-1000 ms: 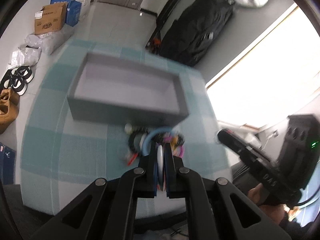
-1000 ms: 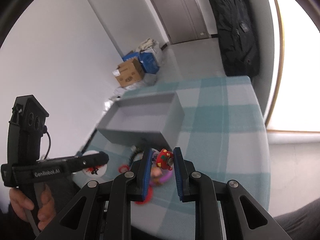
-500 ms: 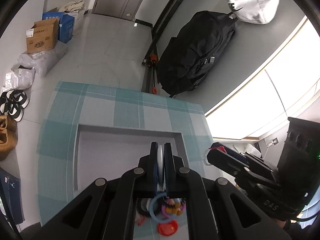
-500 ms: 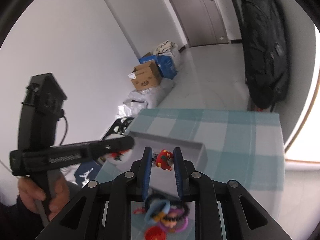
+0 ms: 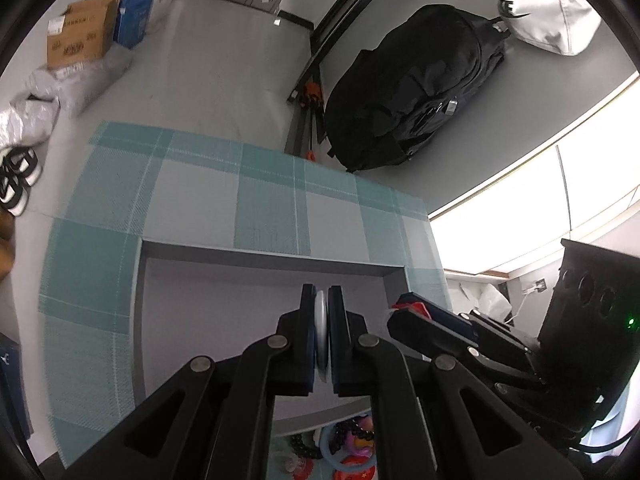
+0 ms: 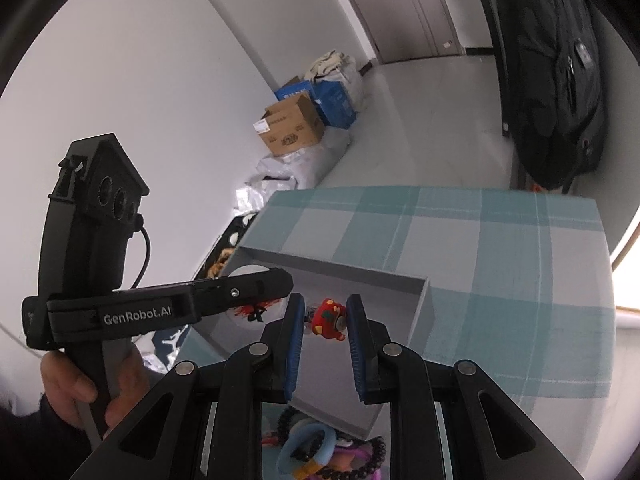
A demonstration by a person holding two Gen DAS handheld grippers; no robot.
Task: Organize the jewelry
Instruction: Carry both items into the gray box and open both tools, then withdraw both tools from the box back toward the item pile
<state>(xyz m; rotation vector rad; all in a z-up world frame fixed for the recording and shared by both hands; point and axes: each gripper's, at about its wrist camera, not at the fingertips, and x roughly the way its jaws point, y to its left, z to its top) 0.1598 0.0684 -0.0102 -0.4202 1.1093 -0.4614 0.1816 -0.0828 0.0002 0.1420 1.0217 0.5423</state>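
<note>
My left gripper [image 5: 321, 294] is shut on a thin white round badge [image 5: 321, 328], seen edge-on, above the open grey box [image 5: 272, 254]. In the right wrist view the badge [image 6: 250, 276] shows a red and black mark, pinched at the left gripper's [image 6: 280, 284] tip. My right gripper [image 6: 325, 304] is shut on a small red charm [image 6: 328, 316] over the grey box's [image 6: 420, 304] near right corner. From the left wrist view the right gripper [image 5: 404, 308] hangs just right of mine. A pile of hair ties and beaded bracelets [image 6: 320, 456] lies in front of the box.
The box stands on a teal checked tablecloth [image 5: 272, 208] with its far edge beyond. On the floor past the table are a black backpack [image 5: 412, 96], a cardboard box [image 5: 78, 40] and shoes [image 5: 16, 176]. A person's hand [image 6: 72, 392] grips the left handle.
Both grippers have moved forward from above the jewelry pile to over the grey box, each still carrying its piece. The pile has slid to the bottom edge of both views.
</note>
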